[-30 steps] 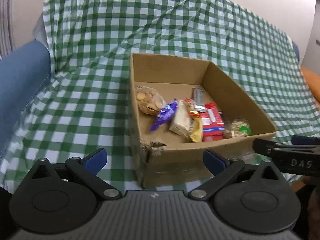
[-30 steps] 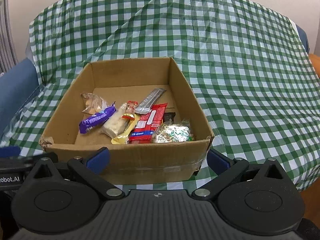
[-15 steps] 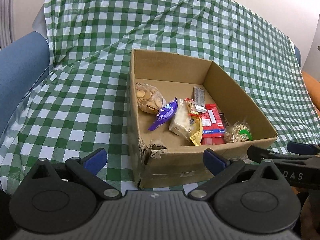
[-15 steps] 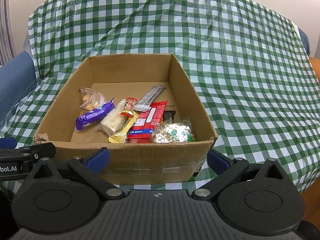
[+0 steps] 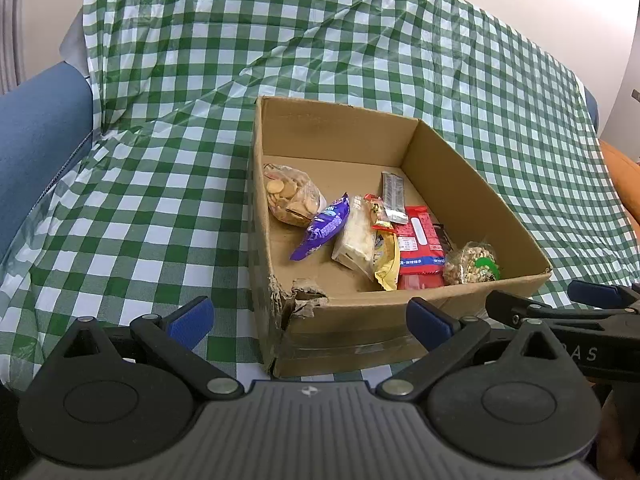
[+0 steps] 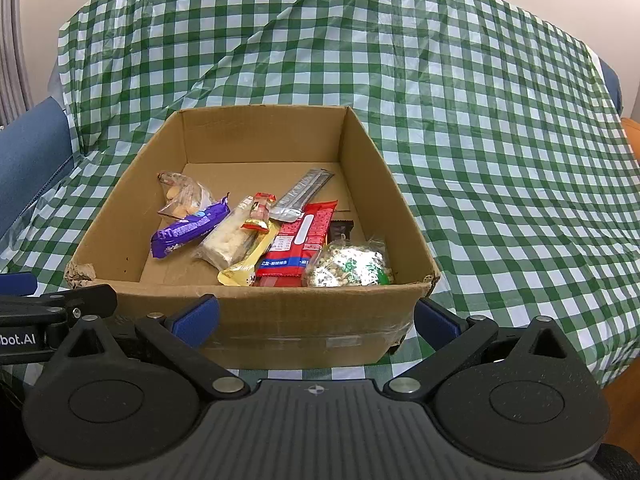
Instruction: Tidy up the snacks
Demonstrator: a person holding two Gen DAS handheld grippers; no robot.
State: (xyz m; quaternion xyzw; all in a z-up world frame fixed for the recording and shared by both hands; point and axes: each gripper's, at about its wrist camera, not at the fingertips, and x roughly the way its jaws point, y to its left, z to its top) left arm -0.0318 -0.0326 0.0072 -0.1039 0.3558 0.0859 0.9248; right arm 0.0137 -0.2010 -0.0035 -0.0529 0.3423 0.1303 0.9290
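As both views rise, left gripper (image 5: 310,318) and right gripper (image 6: 316,318) spread, box (image 6: 312,316) unmoved.

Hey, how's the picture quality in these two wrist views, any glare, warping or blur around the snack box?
Left wrist view: fisheye bends the green checked tablecloth and darkens the corners; the brown cardboard box is sharp, evenly lit, with soft shadow inside. Right wrist view: same warping; slight glare on the silver foil bar wrapper and the clear bag of nuts; no motion blur.
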